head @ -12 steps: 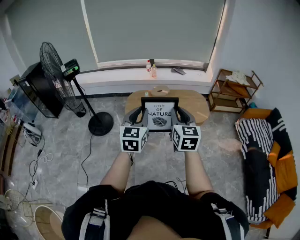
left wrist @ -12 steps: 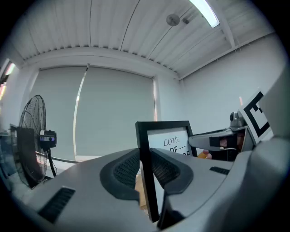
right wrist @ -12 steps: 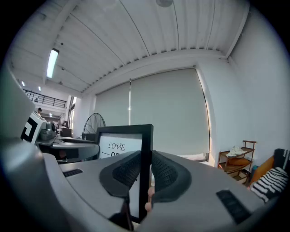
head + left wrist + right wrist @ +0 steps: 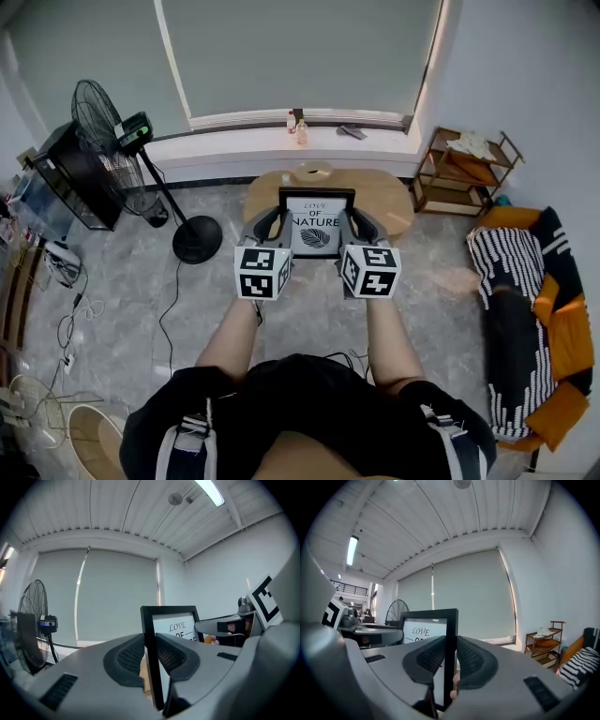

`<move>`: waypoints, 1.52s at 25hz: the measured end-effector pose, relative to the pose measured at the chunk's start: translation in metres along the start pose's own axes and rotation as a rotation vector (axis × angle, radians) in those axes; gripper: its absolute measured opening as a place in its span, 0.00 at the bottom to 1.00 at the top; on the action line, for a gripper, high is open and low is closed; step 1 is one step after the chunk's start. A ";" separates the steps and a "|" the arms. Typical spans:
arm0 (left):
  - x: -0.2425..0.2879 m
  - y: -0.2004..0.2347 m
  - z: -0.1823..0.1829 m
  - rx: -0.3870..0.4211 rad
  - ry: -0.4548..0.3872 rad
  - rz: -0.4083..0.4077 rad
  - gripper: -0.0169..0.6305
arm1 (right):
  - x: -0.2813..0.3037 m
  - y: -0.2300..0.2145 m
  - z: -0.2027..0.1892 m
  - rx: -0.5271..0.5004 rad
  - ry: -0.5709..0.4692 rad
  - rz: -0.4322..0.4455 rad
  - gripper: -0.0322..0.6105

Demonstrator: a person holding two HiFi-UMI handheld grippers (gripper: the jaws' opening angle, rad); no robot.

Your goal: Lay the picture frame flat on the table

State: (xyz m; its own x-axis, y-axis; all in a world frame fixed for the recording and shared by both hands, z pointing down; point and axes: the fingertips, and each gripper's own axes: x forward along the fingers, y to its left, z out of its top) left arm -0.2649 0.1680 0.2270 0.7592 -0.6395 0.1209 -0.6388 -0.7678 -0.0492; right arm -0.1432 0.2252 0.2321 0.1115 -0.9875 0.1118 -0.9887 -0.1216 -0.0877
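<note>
A black picture frame (image 4: 315,229) with a white "LOVE OF NATURE" print is held up between both grippers, above the round wooden table (image 4: 389,199). In the head view it faces me, tilted back. My left gripper (image 4: 271,222) is shut on the frame's left edge; in the left gripper view that black edge (image 4: 151,658) stands clamped between the pads. My right gripper (image 4: 357,223) is shut on the right edge, and the right gripper view shows the frame's side (image 4: 450,653) pinched between its pads. The frame's lower edge is hidden behind the grippers.
A small round object (image 4: 312,172) lies at the table's far edge. A standing fan (image 4: 108,122) is to the left, a wooden shelf (image 4: 463,173) to the right and a striped sofa (image 4: 525,309) at far right. Bottles (image 4: 301,131) stand on the window sill.
Both grippers and the frame have shifted slightly up and left in the head view. The grip on both edges is unchanged.
</note>
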 end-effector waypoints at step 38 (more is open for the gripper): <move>0.254 0.049 -0.020 -0.032 0.006 -0.077 0.16 | 0.211 -0.134 -0.011 0.000 0.037 -0.054 0.19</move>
State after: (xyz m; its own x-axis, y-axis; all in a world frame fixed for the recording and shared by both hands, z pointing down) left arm -0.1056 -0.0316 0.2750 0.8058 -0.5779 0.1295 -0.5820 -0.8132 -0.0077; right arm 0.0116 0.0342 0.2781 0.1613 -0.9749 0.1532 -0.9813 -0.1749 -0.0802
